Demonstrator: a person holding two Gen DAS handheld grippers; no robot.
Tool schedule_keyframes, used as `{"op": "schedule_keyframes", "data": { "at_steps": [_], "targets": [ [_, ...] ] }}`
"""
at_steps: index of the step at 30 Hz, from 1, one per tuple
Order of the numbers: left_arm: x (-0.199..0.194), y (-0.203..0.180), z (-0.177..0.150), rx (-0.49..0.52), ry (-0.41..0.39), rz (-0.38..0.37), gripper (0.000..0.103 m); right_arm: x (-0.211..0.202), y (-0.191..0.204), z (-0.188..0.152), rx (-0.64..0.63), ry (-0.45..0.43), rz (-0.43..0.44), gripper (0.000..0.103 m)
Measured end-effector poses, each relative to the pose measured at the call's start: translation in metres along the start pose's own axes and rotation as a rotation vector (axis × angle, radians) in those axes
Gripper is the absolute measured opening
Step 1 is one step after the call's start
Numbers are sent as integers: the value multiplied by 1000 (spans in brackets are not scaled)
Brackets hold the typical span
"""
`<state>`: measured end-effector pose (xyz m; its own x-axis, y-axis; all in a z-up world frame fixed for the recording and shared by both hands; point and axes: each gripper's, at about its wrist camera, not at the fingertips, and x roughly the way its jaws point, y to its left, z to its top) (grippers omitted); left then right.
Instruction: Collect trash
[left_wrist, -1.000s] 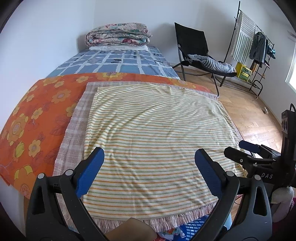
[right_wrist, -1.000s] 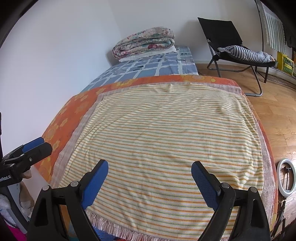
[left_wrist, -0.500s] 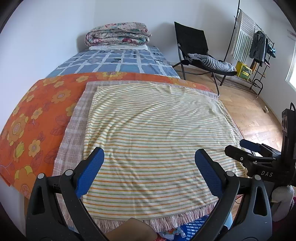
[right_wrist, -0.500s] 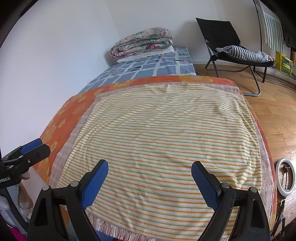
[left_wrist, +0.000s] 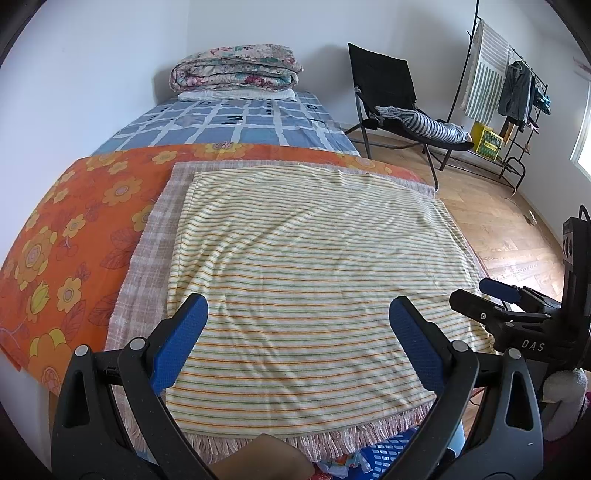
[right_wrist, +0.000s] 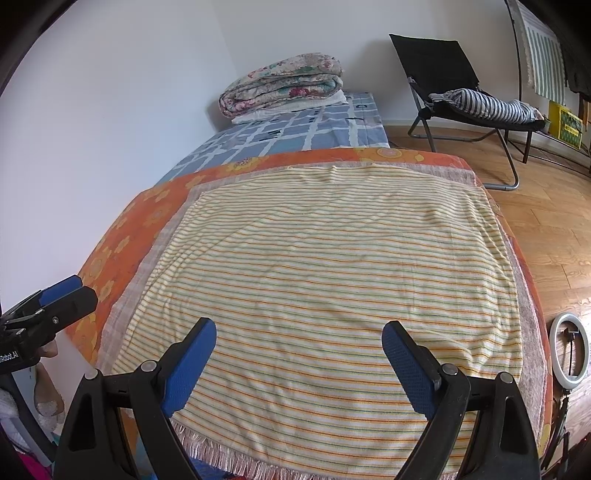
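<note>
Left wrist view has the left gripper at the bottom of the frame with its blue pads spread wide, nothing between them. Same story for the right gripper in the right wrist view: spread wide, holding nothing.

As for trash, honestly I can't spot any on the bed. The striped yellow blanket fills the middle of both frames and its top is bare, just soft wrinkles. At the bottom edge of the left view, under the blanket's fringe, there's a blue perforated basket with some colourful scraps next to it, plus a tan shape I can't identify. Can't tell if that's the trash or where it goes. So this fits either a bed that's been cleared or one where the pieces lie somewhere out of frame. No way to call it from here.

Surface: the blanket sits on a pinkish plaid cloth, over an orange flowered sheet, with a blue checked sheet further up. All soft and loose.

Room: folded quilt at the top, black folding chair upper right with striped fabric on it, wooden floor, ring light at right.
</note>
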<state>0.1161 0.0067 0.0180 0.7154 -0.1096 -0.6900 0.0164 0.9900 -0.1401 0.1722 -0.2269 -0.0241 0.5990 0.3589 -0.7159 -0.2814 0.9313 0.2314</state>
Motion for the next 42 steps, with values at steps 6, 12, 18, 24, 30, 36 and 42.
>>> {"op": "schedule_keyframes", "data": {
  "at_steps": [6, 12, 18, 24, 30, 36, 42],
  "targets": [
    [0, 0, 0, 1, -1, 1, 101, 0, -1, -2, -1, 2, 0, 93],
    [0, 0, 0, 0, -1, 1, 101, 0, -2, -3, 2, 3, -1, 93],
    [0, 0, -1, 2, -1, 2, 101, -2, -4, -5, 4, 7, -2, 93],
    [0, -1, 0, 3, -1, 4, 101, -2, -3, -5, 5, 8, -1, 93],
    [0, -1, 0, 1, 1, 4, 101, -2, -3, -5, 4, 8, -1, 93],
    [-1, -1, -1, 13, 0, 14, 101, -2, -3, -5, 6, 9, -2, 93],
    [-4, 2, -4, 31, -8, 33, 101, -1, -4, -6, 6, 11, -3, 93]
  ]
}}
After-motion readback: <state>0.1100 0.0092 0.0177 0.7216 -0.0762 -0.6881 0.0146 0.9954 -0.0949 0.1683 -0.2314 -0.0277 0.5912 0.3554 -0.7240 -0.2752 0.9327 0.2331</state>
